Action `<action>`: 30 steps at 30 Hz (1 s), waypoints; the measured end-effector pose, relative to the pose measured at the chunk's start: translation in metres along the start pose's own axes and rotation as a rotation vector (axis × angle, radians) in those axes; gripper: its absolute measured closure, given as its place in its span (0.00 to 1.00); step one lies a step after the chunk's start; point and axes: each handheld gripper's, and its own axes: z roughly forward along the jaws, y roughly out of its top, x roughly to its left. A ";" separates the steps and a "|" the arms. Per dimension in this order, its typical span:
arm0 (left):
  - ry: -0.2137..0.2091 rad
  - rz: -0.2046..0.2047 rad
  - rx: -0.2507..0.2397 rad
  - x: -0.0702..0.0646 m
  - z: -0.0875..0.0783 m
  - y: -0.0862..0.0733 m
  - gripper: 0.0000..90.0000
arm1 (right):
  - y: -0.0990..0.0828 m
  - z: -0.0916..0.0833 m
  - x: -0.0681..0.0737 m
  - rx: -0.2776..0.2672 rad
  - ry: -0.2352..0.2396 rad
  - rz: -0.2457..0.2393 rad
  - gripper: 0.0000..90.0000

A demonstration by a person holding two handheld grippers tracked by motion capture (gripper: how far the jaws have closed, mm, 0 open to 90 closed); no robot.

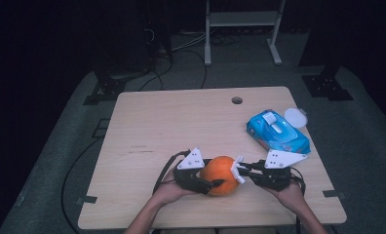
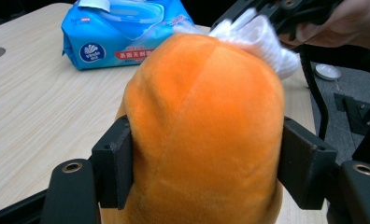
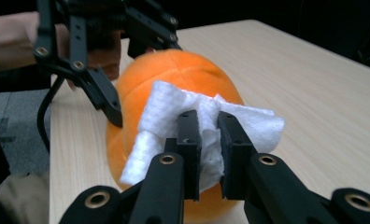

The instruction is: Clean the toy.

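A round orange plush toy sits near the front edge of the wooden table. My left gripper reaches in from the left and is shut on it. In the left gripper view both pads press into the sides of the toy. My right gripper is shut on a crumpled white wipe and holds it against the near side of the toy. From above, the right gripper and its wipe touch the toy's right side.
A blue pack of wet wipes lies at the right of the table, with a round white lid just beyond it at the table edge. A cable hole is near the far edge. Dark stands and cables are on the floor behind.
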 end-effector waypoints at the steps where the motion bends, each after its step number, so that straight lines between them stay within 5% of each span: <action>1: 0.009 -0.003 0.003 0.000 0.001 0.000 0.34 | 0.001 0.000 0.001 -0.005 -0.003 -0.005 0.89; 4: 0.012 -0.010 0.006 0.001 0.003 -0.001 0.34 | 0.007 0.000 0.008 0.005 -0.034 -0.046 0.89; 10: 0.035 -0.030 0.014 0.001 0.009 -0.003 0.35 | 0.016 0.009 0.018 -0.008 -0.020 -0.082 0.89; 19: 0.044 -0.122 -0.018 0.008 0.007 -0.009 0.35 | -0.007 0.001 -0.006 0.051 -0.087 -0.010 0.89; 26: 0.073 -0.034 0.005 -0.007 0.017 -0.007 0.35 | 0.011 0.004 0.010 0.030 -0.064 -0.079 0.89; 30: 0.016 -0.002 0.017 -0.008 0.016 -0.007 0.31 | 0.007 0.001 0.002 0.020 -0.067 -0.045 0.89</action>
